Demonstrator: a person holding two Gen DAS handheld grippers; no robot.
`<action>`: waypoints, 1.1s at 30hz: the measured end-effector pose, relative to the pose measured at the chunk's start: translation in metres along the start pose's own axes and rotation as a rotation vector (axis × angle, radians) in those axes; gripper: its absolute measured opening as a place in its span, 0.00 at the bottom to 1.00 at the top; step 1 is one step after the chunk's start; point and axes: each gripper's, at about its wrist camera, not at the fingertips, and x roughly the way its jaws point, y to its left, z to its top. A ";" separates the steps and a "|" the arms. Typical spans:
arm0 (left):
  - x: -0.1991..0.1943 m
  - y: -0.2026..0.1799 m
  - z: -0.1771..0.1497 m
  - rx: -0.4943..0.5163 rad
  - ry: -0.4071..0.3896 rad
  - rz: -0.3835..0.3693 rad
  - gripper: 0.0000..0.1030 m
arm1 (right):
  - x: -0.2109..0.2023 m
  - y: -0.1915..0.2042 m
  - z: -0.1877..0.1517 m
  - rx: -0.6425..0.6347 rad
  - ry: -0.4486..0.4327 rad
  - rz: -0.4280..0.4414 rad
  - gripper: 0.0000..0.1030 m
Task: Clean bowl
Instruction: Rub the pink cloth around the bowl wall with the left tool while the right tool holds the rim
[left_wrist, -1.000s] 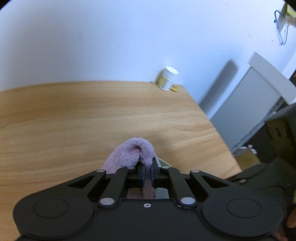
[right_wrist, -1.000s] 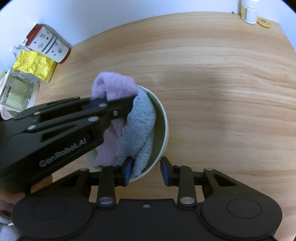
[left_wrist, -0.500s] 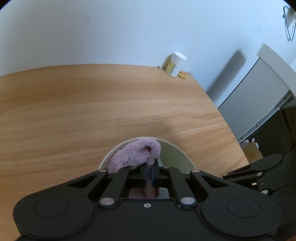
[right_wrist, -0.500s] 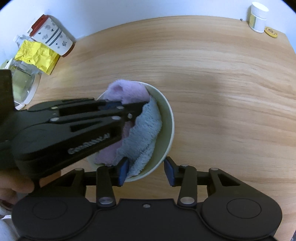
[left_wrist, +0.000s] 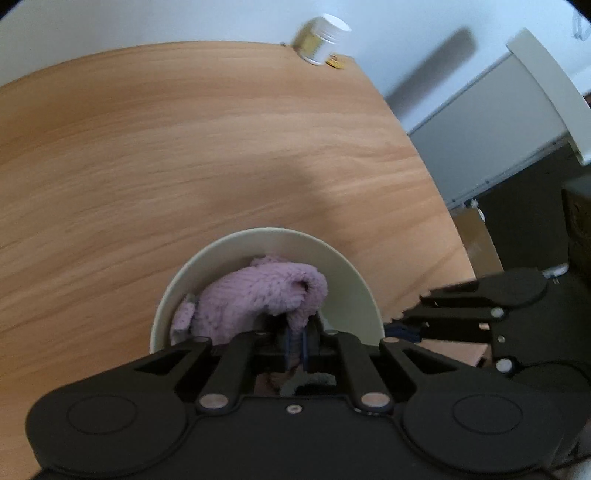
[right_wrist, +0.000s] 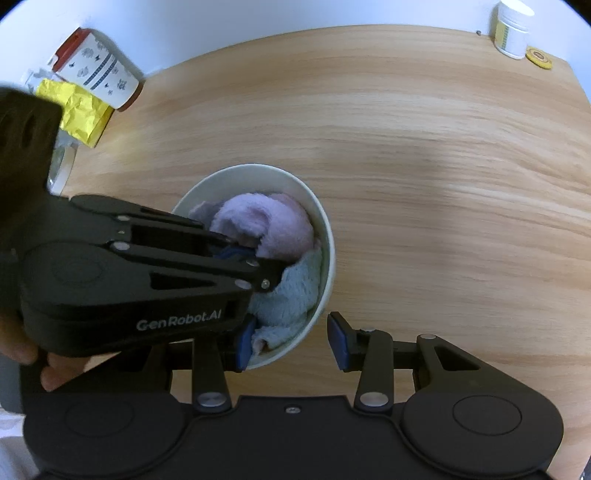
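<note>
A pale green bowl stands on the wooden table. Inside it lies a fluffy cloth, purple on one side and grey-blue on the other. My left gripper is shut on the cloth and presses it into the bowl; it shows from the side in the right wrist view. My right gripper is open, its jaws on either side of the bowl's near rim, one inside and one outside.
A white jar and a yellow disc stand at the table's far right corner. A patterned canister, a yellow crumpled wrapper and a glass container stand at the far left. The table's right edge drops off beside a grey cabinet.
The left gripper has pushed the cloth deeper into the bowl, and more of the bowl's rim now shows. The right gripper stays open around the rim.
</note>
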 end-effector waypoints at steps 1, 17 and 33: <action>0.000 0.000 -0.001 0.007 0.006 -0.015 0.05 | 0.001 0.000 0.000 -0.007 0.001 0.003 0.45; -0.031 0.019 -0.018 -0.167 -0.255 -0.111 0.05 | -0.003 0.000 0.003 -0.052 -0.040 -0.036 0.45; -0.019 -0.014 -0.007 0.101 -0.074 0.235 0.05 | -0.001 0.001 0.000 -0.042 -0.044 -0.080 0.45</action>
